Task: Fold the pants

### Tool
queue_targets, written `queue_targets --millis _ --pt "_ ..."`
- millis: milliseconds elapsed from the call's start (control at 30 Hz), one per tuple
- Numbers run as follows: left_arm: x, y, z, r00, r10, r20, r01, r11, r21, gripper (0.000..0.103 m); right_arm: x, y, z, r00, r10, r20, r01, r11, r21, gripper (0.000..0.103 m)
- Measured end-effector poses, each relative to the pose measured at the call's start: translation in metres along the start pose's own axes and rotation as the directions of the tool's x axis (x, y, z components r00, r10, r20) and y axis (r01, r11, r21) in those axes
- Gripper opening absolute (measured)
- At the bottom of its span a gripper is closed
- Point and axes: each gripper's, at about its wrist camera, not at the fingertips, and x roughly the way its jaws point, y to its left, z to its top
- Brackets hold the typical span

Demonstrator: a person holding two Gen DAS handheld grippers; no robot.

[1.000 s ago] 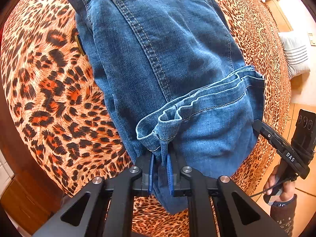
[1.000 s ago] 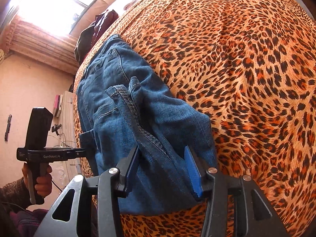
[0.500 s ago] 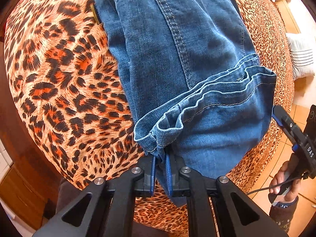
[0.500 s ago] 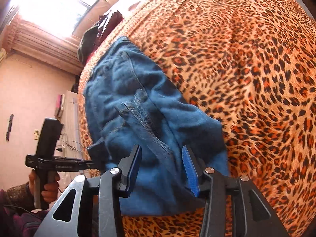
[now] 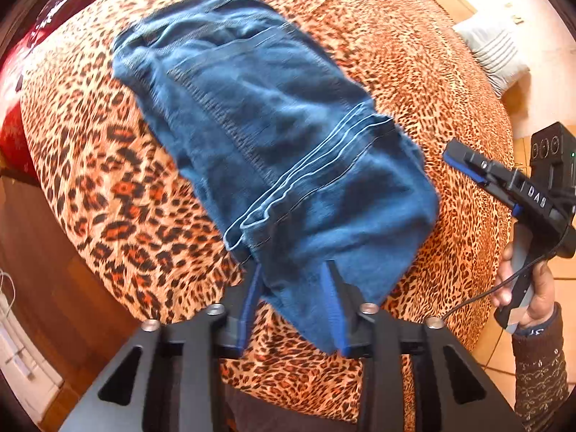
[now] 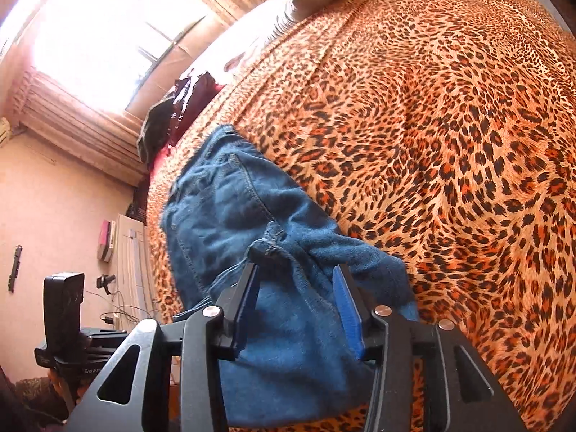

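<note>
Since half a second earlier, the left gripper (image 5: 293,277) had let go: its blue-padded fingers, then pinched on the denim hem, now stood wide apart with the jeans (image 5: 273,151) lying loose between them. Both views had pulled back, showing more of the room.

In the left wrist view, a red cloth (image 5: 14,122) sat at the far left edge, and wooden floor (image 5: 54,270) ran below it. The leopard-print bedspread (image 5: 108,187) filled the middle, with the folded jeans lying diagonally from upper left to lower centre, hems stacked across them. At right the right gripper (image 5: 464,165) hovered off the denim, apparently open, though seen side-on. A striped pillow (image 5: 493,50) lay at upper right.

In the right wrist view, a bright window (image 6: 100,43) and pink wall (image 6: 54,198) occupied the left; the jeans lay centre-left, and the right gripper (image 6: 293,288) was spread wide, holding nothing.
</note>
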Motion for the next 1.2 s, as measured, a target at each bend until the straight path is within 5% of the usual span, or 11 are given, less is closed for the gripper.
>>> queue_targets --millis 133,267,333,433,733,1033,1200 --pt "0.034 -0.011 0.016 0.998 0.053 -0.027 -0.052 0.997 0.049 0.048 0.013 -0.004 -0.032 0.999 -0.024 -0.038 0.024 1.000 0.009 0.043" --pt "0.070 -0.001 0.024 0.990 0.088 -0.111 -0.086 0.996 0.029 0.040 0.038 -0.032 -0.054 0.991 -0.122 -0.055 0.127 0.988 0.093 0.010" --pt "0.070 -0.003 0.026 0.990 0.083 -0.117 -0.079 0.996 0.040 0.041 0.038 -0.040 -0.057 0.993 -0.115 -0.025 0.117 0.982 0.148 0.005" --pt "0.071 -0.007 0.029 0.985 0.088 -0.148 -0.075 0.993 0.090 0.041 0.027 -0.030 -0.055 0.994 -0.109 0.000 0.107 0.978 0.179 0.014" --pt "0.068 0.006 0.052 0.964 0.025 -0.263 0.005 0.994 0.113 0.042 0.039 0.025 -0.027 0.994 -0.033 0.100 0.015 0.985 0.174 0.016" --pt "0.055 0.017 0.120 0.942 -0.017 -0.336 0.118 0.951 0.285 0.051 0.092 0.018 -0.016 0.970 -0.241 0.012 0.222 0.911 0.346 0.024" --pt "0.042 0.045 0.193 0.912 -0.053 -0.408 0.228 0.890 0.394 0.051 0.077 0.063 -0.019 0.917 -0.395 0.060 0.343 0.855 0.389 0.027"
